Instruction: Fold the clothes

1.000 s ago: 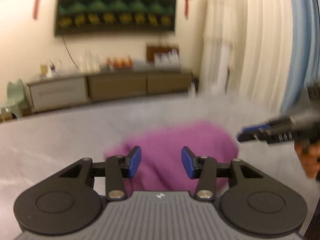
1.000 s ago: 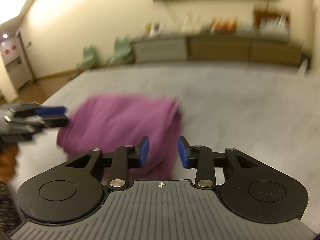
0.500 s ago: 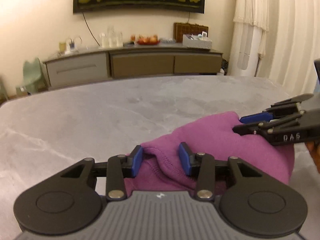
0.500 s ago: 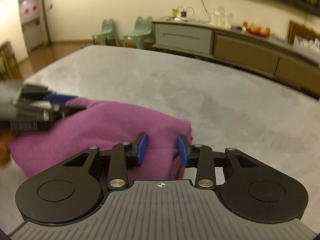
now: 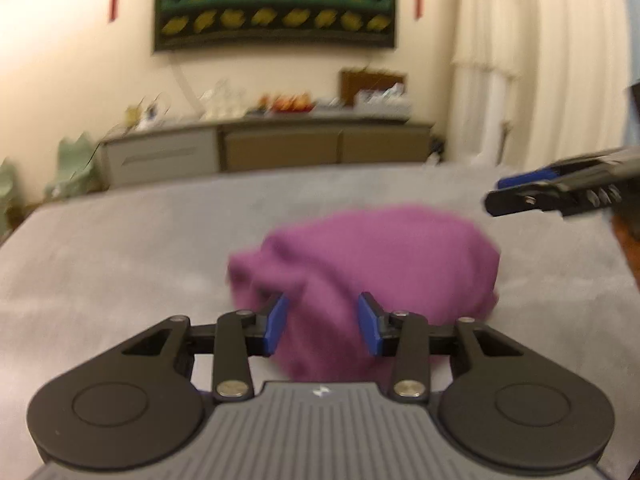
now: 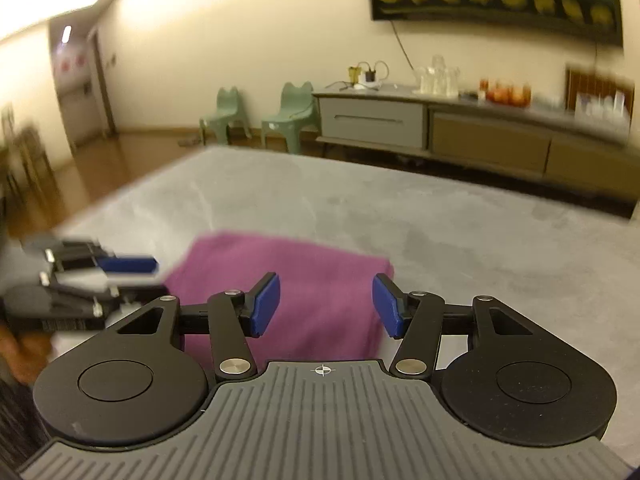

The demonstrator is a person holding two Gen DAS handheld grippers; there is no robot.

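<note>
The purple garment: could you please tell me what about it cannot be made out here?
- Garment, left wrist view: motion blur hides seams and type.
- Its near edge, right wrist view: hidden behind the right claw, whose jaws are opening.
- Left claw: blur hides whether its pads touch cloth.

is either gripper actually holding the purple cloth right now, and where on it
Neither. The right gripper has its jaws opening above the folded purple cloth, pads clear. The left gripper is open too, cloth behind the gap but not pinched.
</note>
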